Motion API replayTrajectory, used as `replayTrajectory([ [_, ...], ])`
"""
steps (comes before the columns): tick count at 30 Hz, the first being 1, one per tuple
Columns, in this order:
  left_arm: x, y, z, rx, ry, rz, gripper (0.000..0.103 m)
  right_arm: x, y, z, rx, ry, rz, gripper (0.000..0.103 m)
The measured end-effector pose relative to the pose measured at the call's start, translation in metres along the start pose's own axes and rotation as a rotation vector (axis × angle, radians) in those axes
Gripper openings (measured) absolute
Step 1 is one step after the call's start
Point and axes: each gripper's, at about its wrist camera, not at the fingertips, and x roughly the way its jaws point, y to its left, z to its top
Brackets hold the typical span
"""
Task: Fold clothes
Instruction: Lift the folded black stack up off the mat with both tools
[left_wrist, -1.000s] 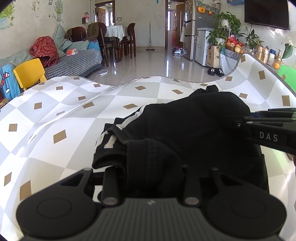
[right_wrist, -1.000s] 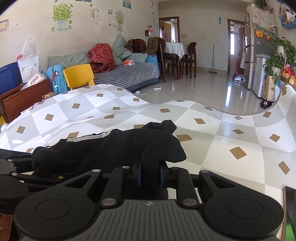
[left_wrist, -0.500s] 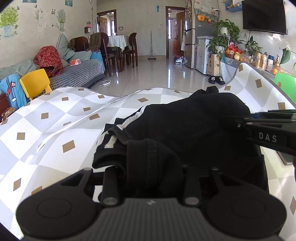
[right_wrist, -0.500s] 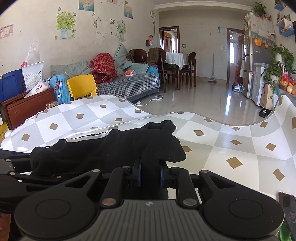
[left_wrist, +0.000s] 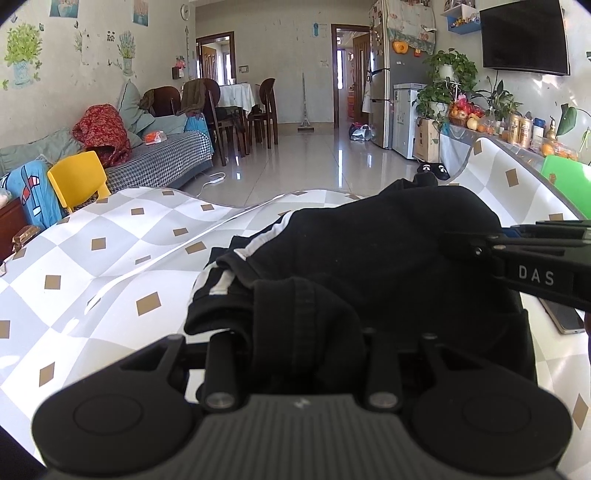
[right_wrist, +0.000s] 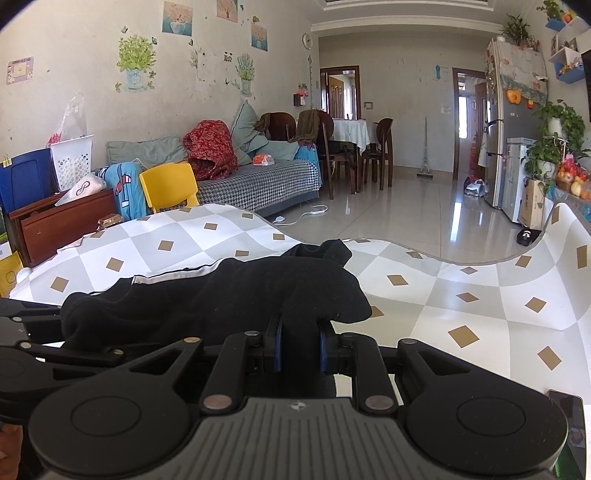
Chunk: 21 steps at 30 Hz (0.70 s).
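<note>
Both tools are clenching cloth: the left gripper (left_wrist: 303, 328) and the right gripper (right_wrist: 298, 345) are each pinching an edge of the black garment (left_wrist: 369, 258), which is bunching over the checked table (left_wrist: 110, 258). I judge the fold is going best if both edges are travelling level and together. Farther off, a white basket (right_wrist: 72, 162) is sitting by the wall, its contents hidden.

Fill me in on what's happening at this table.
A person is folding clothes with a handheld gripper in each hand. Both the left gripper and the right gripper are clamped on a black garment with white stripes, bunched up between them over the table, which has a grey-and-white diamond-patterned cover. The fold is not finished: the fabric is gathered, not laid flat. A phone lies at the table's right edge.
</note>
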Motion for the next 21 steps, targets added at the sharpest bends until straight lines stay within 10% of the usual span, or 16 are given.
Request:
replayTrajectory([
  [21,-0.019,-0.002,0.003,0.007,-0.027,0.029,0.032,-0.013,0.007,0.004,-0.006,-0.036,0.015,0.018],
])
